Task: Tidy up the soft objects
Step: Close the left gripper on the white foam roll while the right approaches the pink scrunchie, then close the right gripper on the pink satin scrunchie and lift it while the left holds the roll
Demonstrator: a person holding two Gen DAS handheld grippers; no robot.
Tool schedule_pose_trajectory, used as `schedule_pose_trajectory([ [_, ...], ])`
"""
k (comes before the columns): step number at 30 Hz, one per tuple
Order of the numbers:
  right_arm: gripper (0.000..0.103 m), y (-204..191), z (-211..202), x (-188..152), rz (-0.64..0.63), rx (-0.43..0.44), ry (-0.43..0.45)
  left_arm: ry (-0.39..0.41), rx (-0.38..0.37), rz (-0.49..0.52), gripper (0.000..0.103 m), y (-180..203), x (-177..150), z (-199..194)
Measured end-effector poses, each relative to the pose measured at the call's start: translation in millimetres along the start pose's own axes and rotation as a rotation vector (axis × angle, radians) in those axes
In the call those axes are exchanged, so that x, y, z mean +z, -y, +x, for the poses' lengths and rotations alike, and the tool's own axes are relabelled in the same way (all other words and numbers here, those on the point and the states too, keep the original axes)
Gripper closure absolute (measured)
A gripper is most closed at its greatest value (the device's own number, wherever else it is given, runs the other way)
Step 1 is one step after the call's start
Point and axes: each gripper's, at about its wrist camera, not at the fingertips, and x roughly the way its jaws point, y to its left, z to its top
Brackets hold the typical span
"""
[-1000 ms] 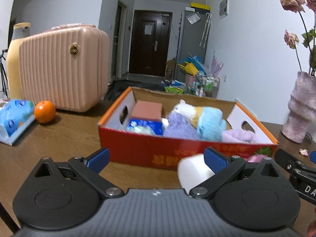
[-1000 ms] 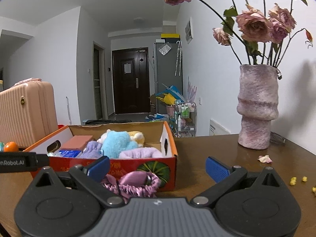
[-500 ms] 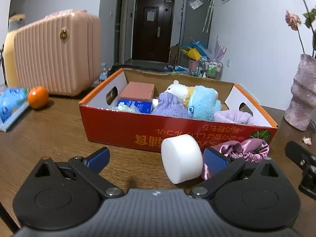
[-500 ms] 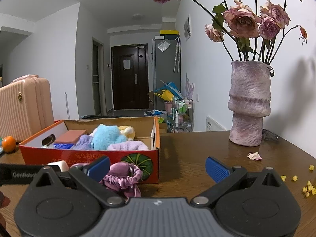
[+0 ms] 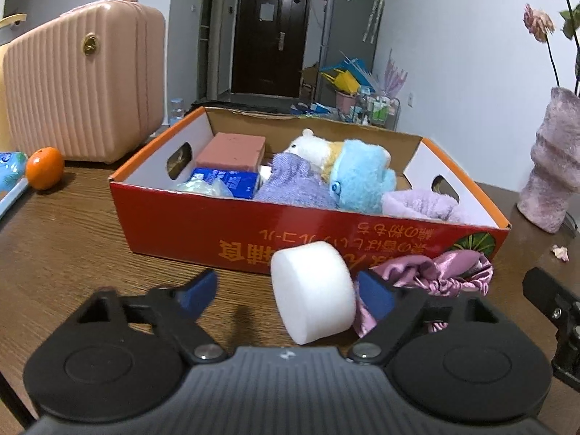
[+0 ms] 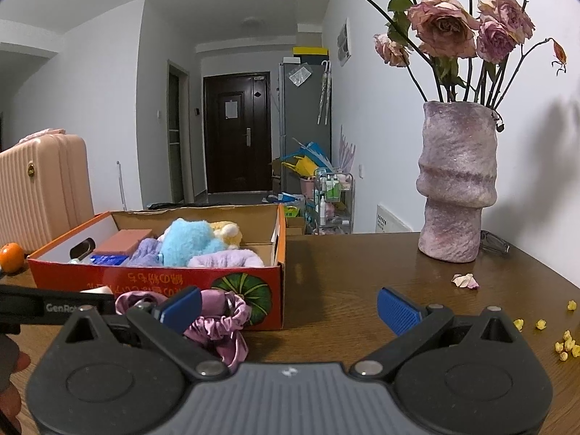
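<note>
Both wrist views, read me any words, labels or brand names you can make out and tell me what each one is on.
"GenRob", cut off by the finger in front: on the black bar of the left gripper, seen in the right wrist view.
Orange characters, upside down, not readable: on the front of the red cardboard box.
White print, too small to read: on the blue packet inside the box.
Paper notice, blurred: on the dark door.
</note>
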Motion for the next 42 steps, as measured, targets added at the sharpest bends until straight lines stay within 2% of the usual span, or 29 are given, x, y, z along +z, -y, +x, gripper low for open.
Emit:
schedule_pose_trajectory([
  [6,0.000,-0.8,0.8,-0.5,-0.002,-0.001,-0.003,-0.011,-0.031,0.026,0.066,3.6,-0.4,1.9],
  [8,0.000,-1.0,1.3,-0.4,-0.003,-0.003,-0.005,-0.017,-0.034,0.025,0.073,2.6,-0.2,2.1],
  [16,0.000,-3.2,2.5,-1.4,-0.014,-0.014,-0.009,-0.023,-0.043,-0.002,0.073,-7.3,2.6,-2.3],
  [22,0.000,-7.3,2.4,-1.5,0.010,0.004,-0.021,0.027,-0.022,0.051,0.073,-13.0,2.7,-13.5],
  [34,0.000,-58.3,14.2,-1.0,0.027,0.117,-0.075,0.074,-0.015,0.059,0.073,-54.2,8.5,-28.3],
  [42,0.000,-83.2,38.0,-0.2,0.019,0.090,-0.150,0.083,0.000,0.048,0.073,-80.4,14.0,-29.2],
])
